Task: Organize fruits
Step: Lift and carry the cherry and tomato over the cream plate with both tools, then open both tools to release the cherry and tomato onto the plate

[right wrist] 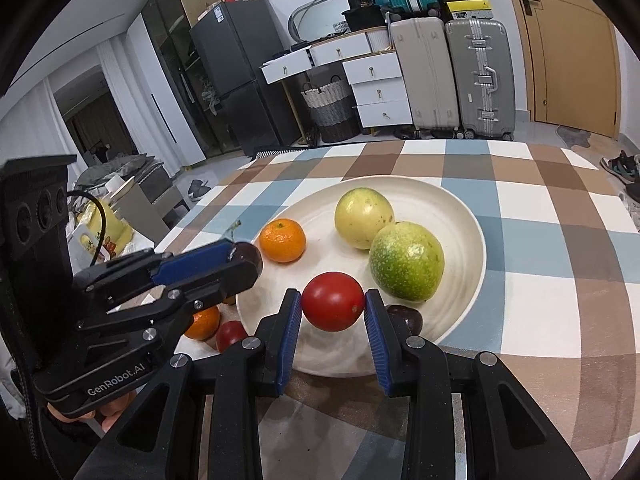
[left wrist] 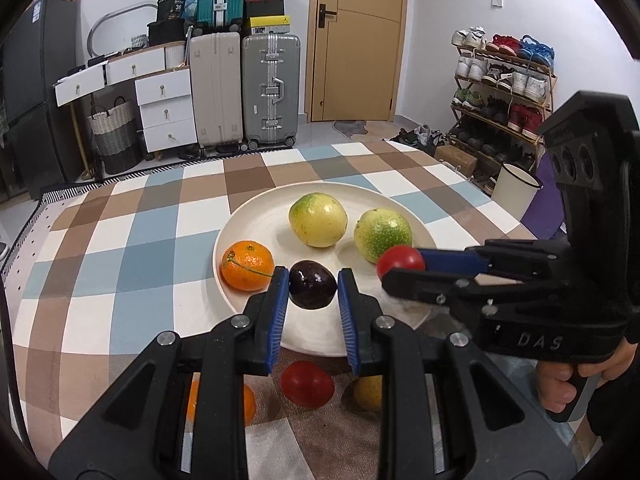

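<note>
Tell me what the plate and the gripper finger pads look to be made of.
Plate: cream, matte, faint concentric rings, no glare; probably ceramic or a matte composite, which one I cannot tell. Left gripper pads: blue and finely ribbed, so likely rubber or soft plastic, set in black, hard-looking plastic arms.

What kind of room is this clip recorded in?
Likely a home entryway or living area: suitcases by a wooden door, a loaded shoe rack, a fridge.
</note>
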A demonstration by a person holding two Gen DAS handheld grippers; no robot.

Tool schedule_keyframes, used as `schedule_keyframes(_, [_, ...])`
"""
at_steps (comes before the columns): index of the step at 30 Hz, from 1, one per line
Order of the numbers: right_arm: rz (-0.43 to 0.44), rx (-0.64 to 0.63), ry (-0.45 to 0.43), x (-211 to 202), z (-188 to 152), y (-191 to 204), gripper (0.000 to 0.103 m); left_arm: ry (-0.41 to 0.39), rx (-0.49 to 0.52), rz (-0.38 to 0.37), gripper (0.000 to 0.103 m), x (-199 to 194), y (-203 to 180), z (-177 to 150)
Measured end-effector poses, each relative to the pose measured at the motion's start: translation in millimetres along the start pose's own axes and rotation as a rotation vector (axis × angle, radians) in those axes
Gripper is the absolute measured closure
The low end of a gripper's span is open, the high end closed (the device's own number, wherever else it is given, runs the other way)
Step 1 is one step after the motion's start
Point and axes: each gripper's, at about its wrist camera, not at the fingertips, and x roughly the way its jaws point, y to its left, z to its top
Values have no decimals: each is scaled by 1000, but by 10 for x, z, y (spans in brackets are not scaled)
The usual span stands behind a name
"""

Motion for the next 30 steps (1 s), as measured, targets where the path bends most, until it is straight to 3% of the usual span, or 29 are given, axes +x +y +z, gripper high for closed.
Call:
schedule_keyframes(4, [-9,-1,-41,-121,29,-13,58,4,-8,-14,79,-32,3,-2])
schedule_keyframes(5, [-23,-7,-59,-168,28,-11,54,7,-8,-15,74,-39,10,-2])
schedule_keyframes(7, [-27,-4,-70,-221,23,-27,45,10,-14,-5,56,-73,24,-14])
schedule_keyframes(9, [-26,0,-74,-270,-4,-51,27,-10,-23,14,29,-140,42,-35])
schedule_keyframes(10, [-33,1,-77,-288,-18,-60,13,-28,-27,20,23,-197,57,-50])
schedule_keyframes(11, [-45,0,-81,-311,-34,-68,6,-38,-30,23,18,-236,68,-55])
schedule_keyframes(13, [-51,2,-98,-357,-51,-83,3,-52,-36,26,16,-318,91,-55])
schedule_keyframes(15, [-47,12,-114,-403,-61,-103,1,-55,-36,39,5,-379,101,-55])
schedule_keyframes(17, [-37,26,-120,-424,-72,-128,1,-82,-31,55,1,-478,115,-80])
schedule_keyframes(23, [-29,30,-101,-401,-97,-126,1,-61,-55,72,1,-591,262,-220])
schedule_keyframes(30, [56,-16,-44,-348,-156,13,1,-32,-84,99,1,-634,417,-370])
